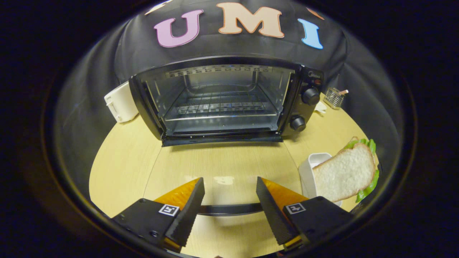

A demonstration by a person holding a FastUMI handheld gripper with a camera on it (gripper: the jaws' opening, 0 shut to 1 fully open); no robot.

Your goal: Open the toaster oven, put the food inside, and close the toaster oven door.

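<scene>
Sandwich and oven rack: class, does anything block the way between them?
Nothing visible does. The sandwich leans on a white container right of the open tongs; the toaster oven door lies down flat, and the rack is bare.

Gripper (230, 188) level, pointing forward; fingers (186, 211) spread wide apart, nothing held between them.

The gripper (230, 184) had two wedge-shaped fingers (186, 211) with ribbed inner faces, black mounts bearing square black-and-white markers, jaws spread apart
</scene>
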